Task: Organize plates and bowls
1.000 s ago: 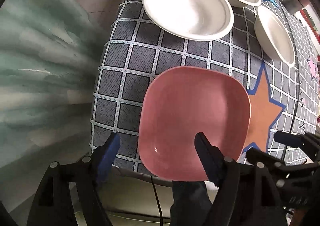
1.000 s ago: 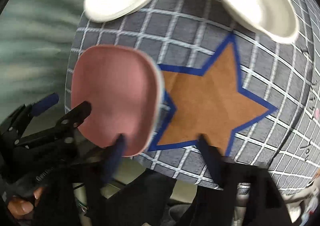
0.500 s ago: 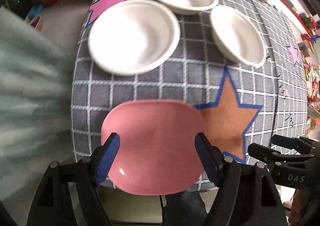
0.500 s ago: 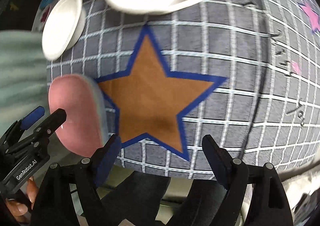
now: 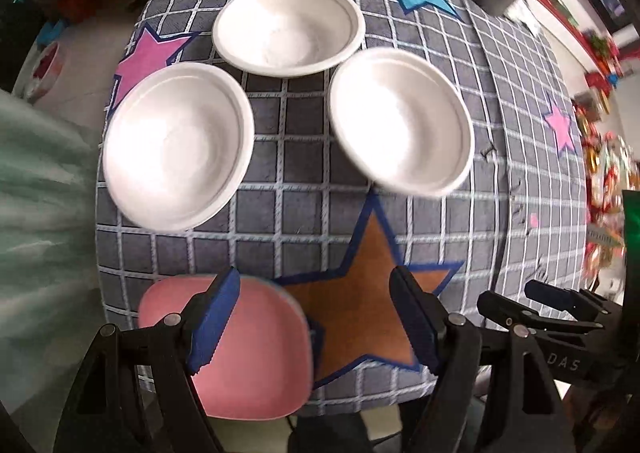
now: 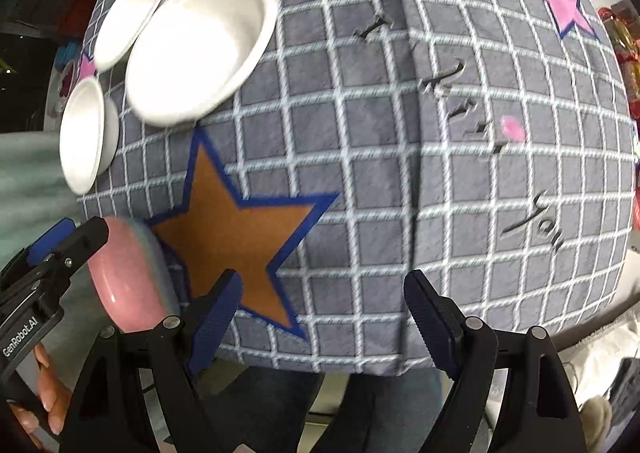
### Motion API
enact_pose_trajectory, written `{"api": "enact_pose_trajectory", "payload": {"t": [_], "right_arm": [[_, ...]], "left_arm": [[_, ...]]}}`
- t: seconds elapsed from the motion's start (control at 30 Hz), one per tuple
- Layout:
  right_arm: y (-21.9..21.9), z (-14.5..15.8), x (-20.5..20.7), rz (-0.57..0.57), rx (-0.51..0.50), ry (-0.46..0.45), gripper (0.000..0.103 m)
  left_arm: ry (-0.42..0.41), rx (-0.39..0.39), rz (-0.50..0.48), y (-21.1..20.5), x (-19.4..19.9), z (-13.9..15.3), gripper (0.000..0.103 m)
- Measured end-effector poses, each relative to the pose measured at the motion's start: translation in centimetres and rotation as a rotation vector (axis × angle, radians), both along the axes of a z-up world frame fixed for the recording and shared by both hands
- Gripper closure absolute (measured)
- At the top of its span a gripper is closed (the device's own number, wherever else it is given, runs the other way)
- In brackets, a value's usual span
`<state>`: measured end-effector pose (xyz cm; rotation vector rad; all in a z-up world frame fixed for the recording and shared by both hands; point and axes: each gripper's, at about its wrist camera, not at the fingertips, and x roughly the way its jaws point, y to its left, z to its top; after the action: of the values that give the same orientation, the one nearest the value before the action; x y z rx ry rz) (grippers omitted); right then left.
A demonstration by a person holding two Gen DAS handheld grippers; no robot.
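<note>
1. Both tongs, left (image 5: 316, 323) and right (image 6: 324, 317), stood wide apart, gripping nothing.
2. The pink plate (image 5: 248, 357) lay at the table (image 5: 304, 213) edge, under the left tongs' left finger.
3. Three white bowls (image 5: 178, 145) sat farther ahead; best straddle one rim squarely before closing.
</note>
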<state>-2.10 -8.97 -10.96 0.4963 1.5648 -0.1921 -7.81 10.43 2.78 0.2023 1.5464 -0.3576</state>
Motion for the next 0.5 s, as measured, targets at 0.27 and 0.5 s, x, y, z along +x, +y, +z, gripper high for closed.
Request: {"api": "enact_pose_trajectory", "payload": {"t": [0.27,0.5], "right_arm": [[-5.3,1.1,4.2,0.079,-0.051,-0.045,0.019],[-7.0,1.4,7.1,0.108,-0.045,-0.065,0.019]], "left_arm": [[-0.057,0.072,0.091,-3.2,4.0,-1.3,0.023],[-0.103,0.158,0.063,-6.1,6.6,-3.4,0.023]]}}
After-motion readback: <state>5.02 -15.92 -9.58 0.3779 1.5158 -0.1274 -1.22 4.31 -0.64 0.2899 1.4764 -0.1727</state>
